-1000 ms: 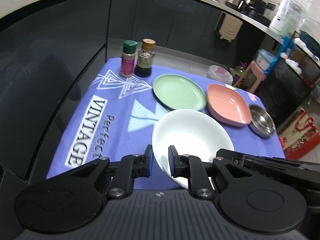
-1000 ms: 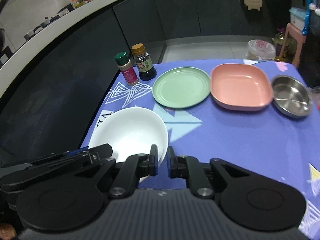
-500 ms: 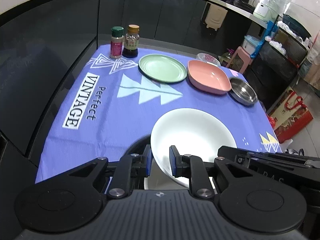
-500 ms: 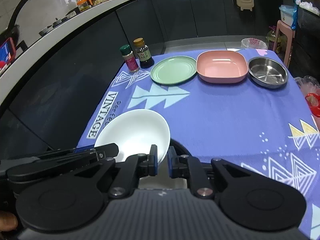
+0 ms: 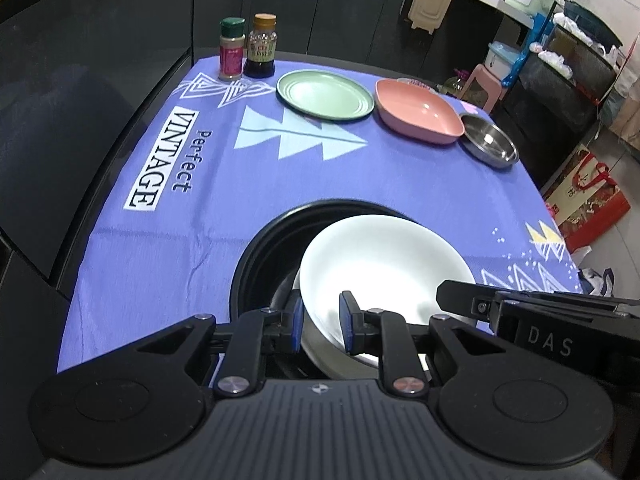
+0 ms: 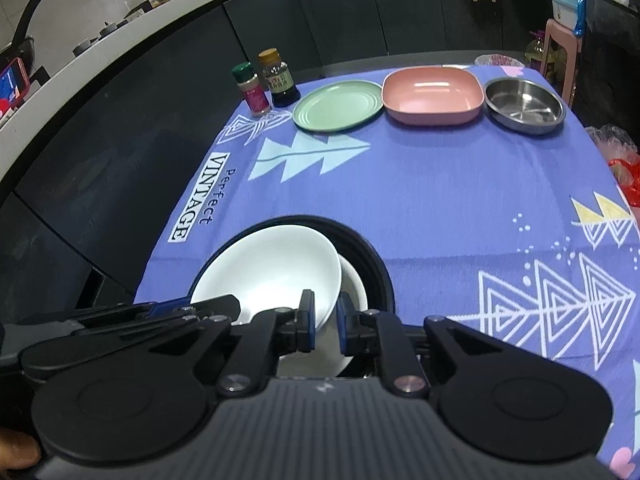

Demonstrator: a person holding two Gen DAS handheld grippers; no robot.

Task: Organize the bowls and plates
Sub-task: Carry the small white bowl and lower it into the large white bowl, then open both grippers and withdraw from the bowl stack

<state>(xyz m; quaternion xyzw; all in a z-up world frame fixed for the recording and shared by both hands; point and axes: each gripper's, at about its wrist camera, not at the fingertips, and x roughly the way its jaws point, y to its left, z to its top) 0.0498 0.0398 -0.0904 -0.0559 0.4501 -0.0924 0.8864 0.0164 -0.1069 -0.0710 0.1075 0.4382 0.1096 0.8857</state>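
Note:
A white bowl (image 5: 384, 264) is held by both grippers over a black round dish (image 5: 264, 248) at the near edge of the purple cloth. My left gripper (image 5: 320, 322) is shut on its left rim. My right gripper (image 6: 324, 326) is shut on its right rim (image 6: 276, 268). Another white dish (image 6: 354, 286) lies under it inside the black dish (image 6: 372, 264). At the far side stand a green plate (image 5: 326, 95), a pink square bowl (image 5: 420, 111) and a steel bowl (image 5: 489, 146), also in the right wrist view: green plate (image 6: 338, 105), pink bowl (image 6: 432, 96), steel bowl (image 6: 525, 105).
Two spice bottles (image 5: 248, 46) stand at the far left corner of the purple tablecloth (image 5: 200, 220). Dark cabinets run behind and to the left. A pink stool (image 5: 484, 84) and red bags (image 5: 588, 196) are off the table's right side.
Both grippers carried the white bowl back from the table's middle to the near edge, and it now sits low over the black dish with a white dish beneath.

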